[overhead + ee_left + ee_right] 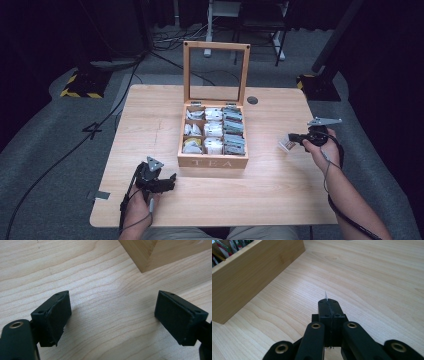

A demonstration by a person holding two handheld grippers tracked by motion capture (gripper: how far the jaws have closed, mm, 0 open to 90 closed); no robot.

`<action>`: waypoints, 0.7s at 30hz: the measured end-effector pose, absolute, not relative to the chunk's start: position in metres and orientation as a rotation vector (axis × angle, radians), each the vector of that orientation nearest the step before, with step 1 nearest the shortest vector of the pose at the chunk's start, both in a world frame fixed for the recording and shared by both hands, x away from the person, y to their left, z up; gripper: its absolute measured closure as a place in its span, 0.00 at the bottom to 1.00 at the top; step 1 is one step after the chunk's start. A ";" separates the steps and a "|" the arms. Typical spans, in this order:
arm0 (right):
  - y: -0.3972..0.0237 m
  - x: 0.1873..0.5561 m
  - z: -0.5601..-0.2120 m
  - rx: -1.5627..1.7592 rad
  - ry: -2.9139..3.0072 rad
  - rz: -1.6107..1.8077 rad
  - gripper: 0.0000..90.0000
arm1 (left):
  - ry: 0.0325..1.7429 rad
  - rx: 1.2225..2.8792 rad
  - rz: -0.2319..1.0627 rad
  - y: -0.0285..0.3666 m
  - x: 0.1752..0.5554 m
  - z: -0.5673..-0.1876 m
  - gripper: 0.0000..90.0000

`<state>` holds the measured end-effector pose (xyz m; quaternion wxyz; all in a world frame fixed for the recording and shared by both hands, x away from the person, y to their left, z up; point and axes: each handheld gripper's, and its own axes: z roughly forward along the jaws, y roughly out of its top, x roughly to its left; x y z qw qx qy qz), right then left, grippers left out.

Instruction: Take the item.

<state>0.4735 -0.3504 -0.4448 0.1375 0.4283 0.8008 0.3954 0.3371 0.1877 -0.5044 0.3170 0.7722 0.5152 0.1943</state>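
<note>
The right gripper point(296, 139) has its jaws pressed together on a small tea bag packet point(286, 144), which sticks out from its tips above the table point(280, 195), a little away from the right wall of the open tea box point(212, 161), while the left gripper point(167, 181) rests with jaws wide apart near the box's front corner.

The wooden tea box point(212, 162) bears the word "TEA" in pale capital letters on its front wall.
</note>
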 end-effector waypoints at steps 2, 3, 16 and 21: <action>-0.350 0.474 -0.447 1.256 2.325 1.136 1.00 | 1.356 2.032 0.512 0.188 0.337 -0.504 0.16; -0.350 0.474 -0.448 1.261 2.328 1.133 1.00 | 1.356 2.033 0.512 0.188 0.337 -0.504 0.16; -0.352 0.480 -0.453 1.322 2.332 1.080 1.00 | 1.355 2.032 0.512 0.188 0.337 -0.504 0.16; -0.353 0.481 -0.454 1.337 2.343 1.074 0.93 | 1.356 2.032 0.512 0.188 0.337 -0.504 0.16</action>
